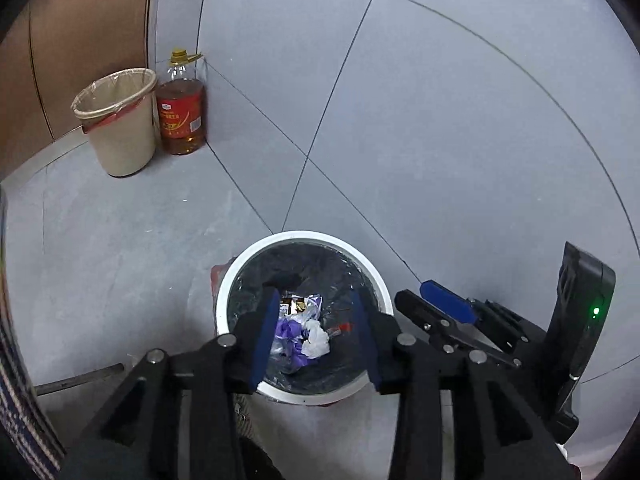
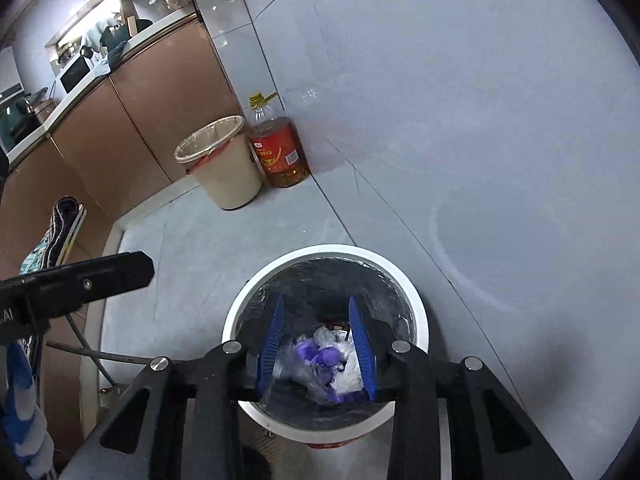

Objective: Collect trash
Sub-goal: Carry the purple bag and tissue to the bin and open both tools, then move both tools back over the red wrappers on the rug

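Observation:
A white trash bin (image 1: 240, 268) with a dark liner stands on the grey floor right below both grippers; it also shows in the right wrist view (image 2: 416, 300). Inside lie purple gloves (image 1: 290, 330), white crumpled paper (image 1: 318, 338) and clear plastic; the gloves also show in the right wrist view (image 2: 316, 358). My left gripper (image 1: 315, 300) is open and empty above the bin mouth. My right gripper (image 2: 316, 304) is open and empty above the same bin. The right gripper's side shows in the left wrist view (image 1: 448, 304).
A beige bin (image 1: 120, 120) with a clear liner stands by the brown cabinets, next to a large oil bottle (image 1: 182, 112). Both also show in the right wrist view, the bin (image 2: 224, 160) and the bottle (image 2: 280, 148). A striped cloth (image 2: 52, 236) hangs at left.

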A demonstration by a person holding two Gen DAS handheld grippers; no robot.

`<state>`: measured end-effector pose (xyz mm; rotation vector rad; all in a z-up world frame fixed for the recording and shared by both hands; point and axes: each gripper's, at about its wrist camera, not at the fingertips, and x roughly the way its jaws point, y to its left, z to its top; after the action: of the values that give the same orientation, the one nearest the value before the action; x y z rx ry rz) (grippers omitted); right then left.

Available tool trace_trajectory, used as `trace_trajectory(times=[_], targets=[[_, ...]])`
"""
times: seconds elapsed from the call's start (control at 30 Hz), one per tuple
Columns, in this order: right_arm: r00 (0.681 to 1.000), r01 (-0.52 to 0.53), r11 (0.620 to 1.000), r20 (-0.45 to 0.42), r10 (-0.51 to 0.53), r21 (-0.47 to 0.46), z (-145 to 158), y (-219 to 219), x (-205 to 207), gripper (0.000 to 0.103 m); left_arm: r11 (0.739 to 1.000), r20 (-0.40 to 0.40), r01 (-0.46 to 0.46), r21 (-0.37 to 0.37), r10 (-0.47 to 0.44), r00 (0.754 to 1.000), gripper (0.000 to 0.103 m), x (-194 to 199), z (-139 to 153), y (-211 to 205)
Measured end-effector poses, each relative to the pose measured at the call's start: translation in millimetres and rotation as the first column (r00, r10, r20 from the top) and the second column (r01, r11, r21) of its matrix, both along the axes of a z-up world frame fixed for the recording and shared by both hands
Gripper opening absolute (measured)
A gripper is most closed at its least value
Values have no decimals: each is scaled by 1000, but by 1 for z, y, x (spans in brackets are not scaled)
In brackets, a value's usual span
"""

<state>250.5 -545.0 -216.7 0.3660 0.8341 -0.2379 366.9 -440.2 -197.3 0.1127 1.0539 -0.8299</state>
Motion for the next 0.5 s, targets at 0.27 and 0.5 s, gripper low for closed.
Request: trace_trajectory(times=[0.27,0.5], targets=[[998,-7,1000,68,5,24,38,17,-22,37,999,99,-27,-35,30,995,37,-27,48,43],[985,-62,998,163,61,0,97,58,-51,45,996,248,-58,-67,73,966,45,-73,104,99]])
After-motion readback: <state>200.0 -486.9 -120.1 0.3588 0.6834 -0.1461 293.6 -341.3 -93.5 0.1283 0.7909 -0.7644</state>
